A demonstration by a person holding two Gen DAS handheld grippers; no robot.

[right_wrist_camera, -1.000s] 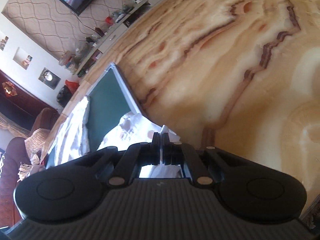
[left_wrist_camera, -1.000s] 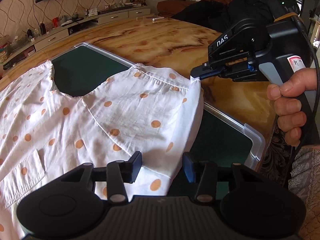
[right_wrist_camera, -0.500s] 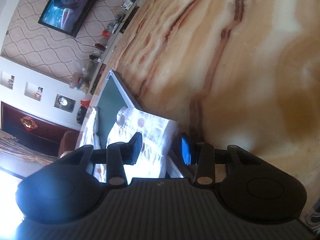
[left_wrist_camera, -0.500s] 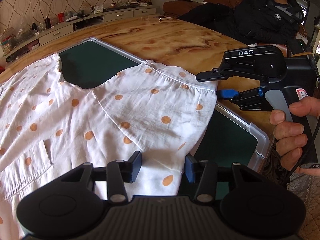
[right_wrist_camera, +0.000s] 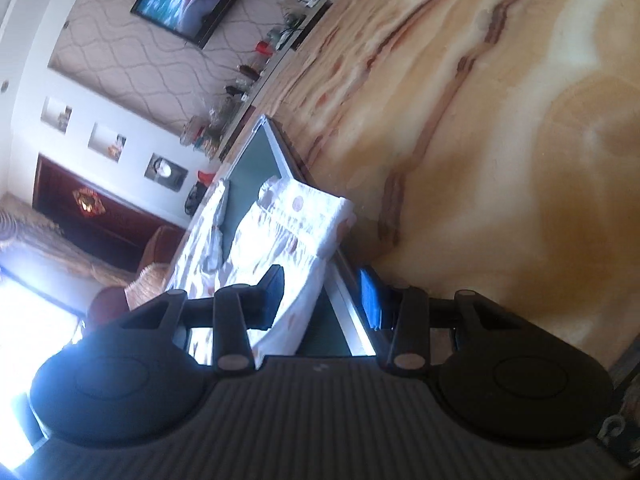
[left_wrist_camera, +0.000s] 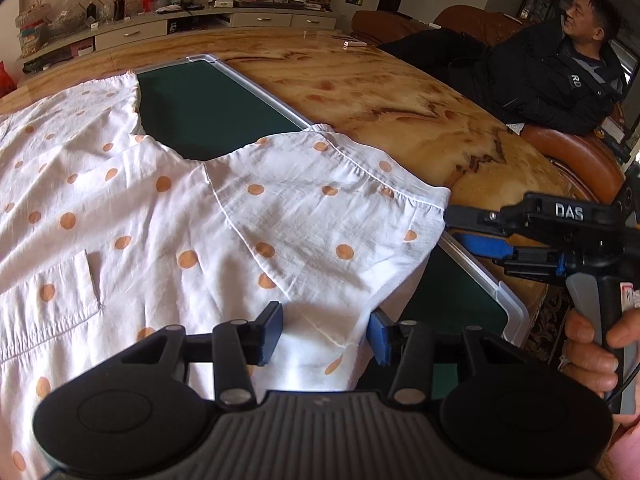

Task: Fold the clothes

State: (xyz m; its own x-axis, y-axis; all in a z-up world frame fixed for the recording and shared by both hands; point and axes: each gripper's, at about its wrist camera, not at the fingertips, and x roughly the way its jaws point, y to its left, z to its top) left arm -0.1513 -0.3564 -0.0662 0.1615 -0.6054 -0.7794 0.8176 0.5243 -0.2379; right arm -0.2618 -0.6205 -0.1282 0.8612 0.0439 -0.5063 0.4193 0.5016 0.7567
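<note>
While both claws stand spread and hold nothing, the right claw (left_wrist_camera: 466,230) is nearer the shirt's far corner.
The dotted shirt (left_wrist_camera: 224,216) lies flat on the counter (left_wrist_camera: 380,92), its corner seemingly just beside that claw; the left claw (left_wrist_camera: 325,332) hovers over its near hem.

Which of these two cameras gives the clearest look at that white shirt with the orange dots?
The left wrist view: the polka-dot shirt fills most of the frame, spread flat over the green mat, with seams and a pocket visible. The right wrist view is tilted and blurry, showing only a narrow, foreshortened strip of it beyond the jaws.
</note>
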